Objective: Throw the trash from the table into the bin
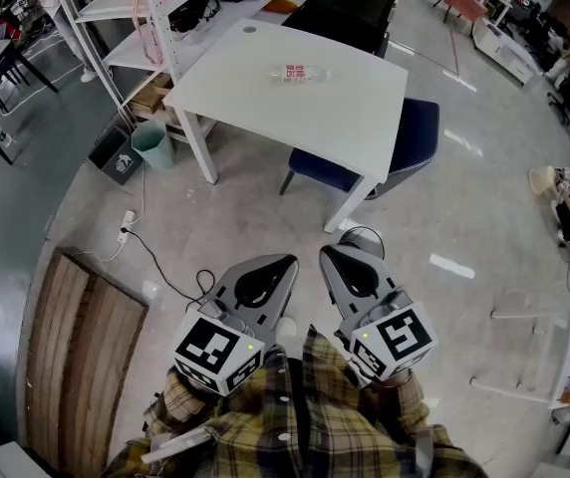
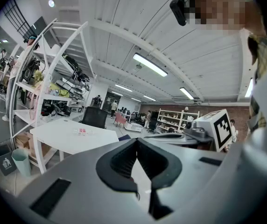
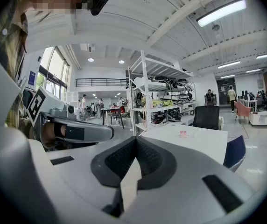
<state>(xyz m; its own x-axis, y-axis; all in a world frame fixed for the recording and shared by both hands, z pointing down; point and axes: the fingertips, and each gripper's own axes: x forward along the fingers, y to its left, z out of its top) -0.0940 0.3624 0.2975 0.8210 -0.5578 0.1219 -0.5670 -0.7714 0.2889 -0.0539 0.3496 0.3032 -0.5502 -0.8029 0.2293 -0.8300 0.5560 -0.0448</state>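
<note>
A clear plastic bottle (image 1: 300, 73) with a red label lies on its side on the white table (image 1: 345, 118); it also shows as the bottle (image 2: 83, 131) in the left gripper view and the bottle (image 3: 186, 134) in the right gripper view. A pale green bin (image 1: 152, 143) stands on the floor left of the table, next to a dark bin (image 1: 116, 155). My left gripper (image 1: 289, 260) and right gripper (image 1: 326, 252) hang side by side near my chest, well short of the table. Both are shut with nothing in them, as the left gripper (image 2: 137, 140) and right gripper (image 3: 136, 139) show.
A blue chair (image 1: 405, 147) is tucked under the table's near right side and a black chair (image 1: 350, 3) stands behind it. White shelving (image 1: 145, 18) flanks the table's left. A cable (image 1: 155, 262) and a wooden panel (image 1: 81, 352) lie on the floor at left.
</note>
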